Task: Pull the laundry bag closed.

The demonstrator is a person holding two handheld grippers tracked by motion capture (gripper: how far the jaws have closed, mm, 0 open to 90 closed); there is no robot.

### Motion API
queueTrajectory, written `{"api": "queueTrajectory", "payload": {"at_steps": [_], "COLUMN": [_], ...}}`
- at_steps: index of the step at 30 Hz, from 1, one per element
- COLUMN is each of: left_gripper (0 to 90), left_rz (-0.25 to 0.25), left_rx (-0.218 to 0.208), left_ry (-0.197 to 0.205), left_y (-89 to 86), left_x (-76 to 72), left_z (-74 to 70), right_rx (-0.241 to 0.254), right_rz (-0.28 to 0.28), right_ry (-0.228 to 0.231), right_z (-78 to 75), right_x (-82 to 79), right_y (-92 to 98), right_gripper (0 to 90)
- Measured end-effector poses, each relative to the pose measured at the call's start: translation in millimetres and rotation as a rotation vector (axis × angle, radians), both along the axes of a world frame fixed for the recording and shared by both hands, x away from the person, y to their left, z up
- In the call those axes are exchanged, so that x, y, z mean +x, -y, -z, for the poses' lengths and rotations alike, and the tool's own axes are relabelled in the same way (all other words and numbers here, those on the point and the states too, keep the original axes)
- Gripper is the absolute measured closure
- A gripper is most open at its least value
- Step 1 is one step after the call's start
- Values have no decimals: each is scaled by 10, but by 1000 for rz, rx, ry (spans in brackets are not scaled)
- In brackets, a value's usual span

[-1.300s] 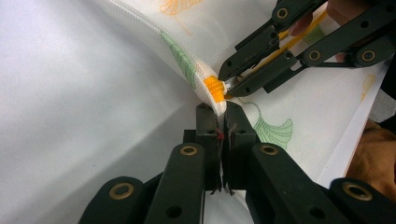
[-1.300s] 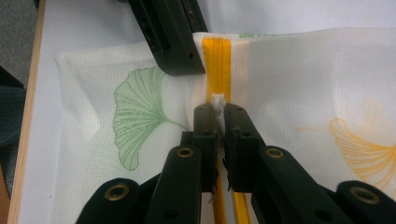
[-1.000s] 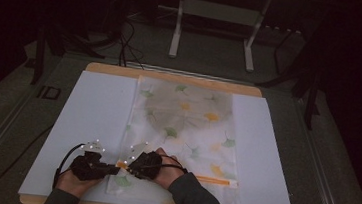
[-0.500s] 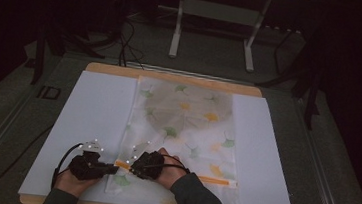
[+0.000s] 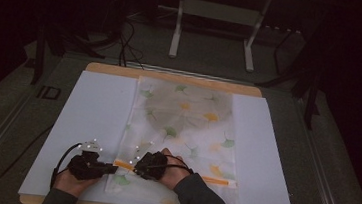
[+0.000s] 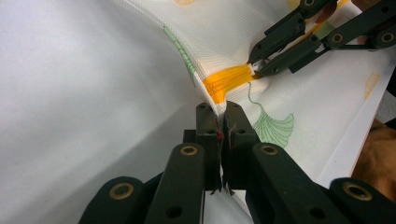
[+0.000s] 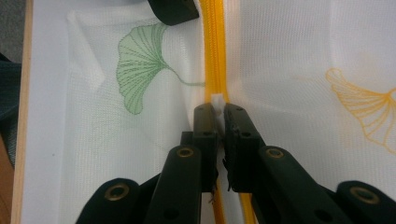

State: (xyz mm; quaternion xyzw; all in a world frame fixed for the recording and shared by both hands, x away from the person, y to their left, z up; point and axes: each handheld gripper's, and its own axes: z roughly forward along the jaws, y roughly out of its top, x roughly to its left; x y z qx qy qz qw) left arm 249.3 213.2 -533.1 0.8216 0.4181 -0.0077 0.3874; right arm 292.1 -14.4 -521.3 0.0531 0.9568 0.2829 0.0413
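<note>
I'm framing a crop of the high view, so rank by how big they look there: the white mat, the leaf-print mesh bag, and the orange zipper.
1. White mat: largest, covering most of the table.
2. Leaf-print mesh bag: lies on the mat, narrower than it.
3. Orange zipper: a thin strip across the bag's near end.

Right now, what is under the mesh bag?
The mesh bag lies on a white sheet over a wooden board. Dim shapes show through the mesh; what else it covers cannot be told.
</note>
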Motion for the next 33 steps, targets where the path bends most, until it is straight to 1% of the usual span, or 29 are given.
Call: {"api": "queueTrajectory", "payload": {"at_steps": [10, 20, 33], "left_gripper": [871, 871, 872], "left_rz": [3, 5, 1], "left_rx": [0, 2, -1], "left_ry": [4, 4, 4], "left_y": [-3, -13, -27], "left_x": [-4, -7, -10], "left_z": [-3, -1, -4], "right_rx": [-16, -14, -38], "right_rz": [2, 5, 12], "right_ry": [3, 3, 12], "right_z": [-9, -9, -25], "right_x": [-2, 4, -5], "right_y": [42, 98, 183], "right_gripper": [843, 843, 842]}}
